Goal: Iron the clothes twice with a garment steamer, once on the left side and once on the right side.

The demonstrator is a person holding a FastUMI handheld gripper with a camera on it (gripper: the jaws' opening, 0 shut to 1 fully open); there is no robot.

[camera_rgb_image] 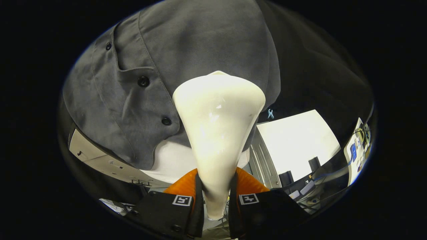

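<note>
A: Gripper view at that frame: gripper [215,200] was closed on the narrow handle of the garment steamer [218,133], one finger pressing each side. No gap visible at the grip.

B: Steamer orientation?

A: Long axis ran straight ahead from the fingers toward 12 o'clock, widening into the head. Head sat against or just off the grey shirt [186,60]; contact couldn't be confirmed, the head's own back hid the face.

B: Where on the garment?

A: Button placket with its dark buttons [143,81] lay at about 10 o'clock from the head. So the head was on the panel to the 3 o'clock side of the placket. My read: one side pass was in hand; which of the two, can't tell from one frame.

B: Next move hinges on?

A: Placket offset. Reaching the other panel would mean shifting toward 9 o'clock across the buttons, keeping the axis square to the cloth.

B: Containers?

A: None I could make out. Desk clutter [358,146] at 4 o'clock was too small to read.
</note>
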